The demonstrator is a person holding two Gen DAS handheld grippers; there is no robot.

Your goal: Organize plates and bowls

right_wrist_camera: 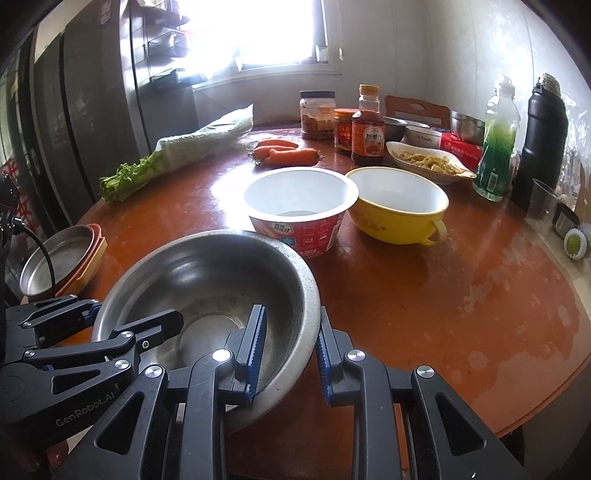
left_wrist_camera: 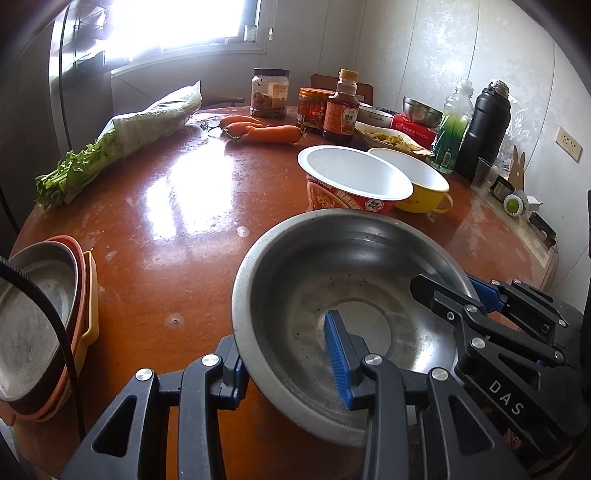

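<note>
In the left wrist view, the left gripper (left_wrist_camera: 291, 360) is clamped on the near rim of a steel bowl (left_wrist_camera: 314, 266), one blue pad inside the bowl and the other outside against its wall. The right gripper (left_wrist_camera: 458, 291) grips the same bowl's right rim, one finger inside and one out. The bowl sits at the near edge of a round, reddish-brown table (left_wrist_camera: 177, 221) whose glossy top throws back glare from the bright window (left_wrist_camera: 177, 26) at the far left. At the near left edge lies a stack of plates (left_wrist_camera: 40, 321), steel on top of orange and yellow ones. Just beyond the steel bowl stand a noodle cup (left_wrist_camera: 351, 184) and a yellow bowl (left_wrist_camera: 424, 184), touching. Farther off are carrots (left_wrist_camera: 266, 131), bagged greens (left_wrist_camera: 122, 136), jars and a sauce bottle (left_wrist_camera: 341, 107). White panelled walls close the corner at the right.

In the right wrist view, the right gripper (right_wrist_camera: 288, 354) pinches the bowl's right rim; the left gripper (right_wrist_camera: 110, 325) holds the bowl's left side. The table's right half shows worn, pale patches. A dark refrigerator (right_wrist_camera: 92, 110) stands at the left beside the window.
</note>
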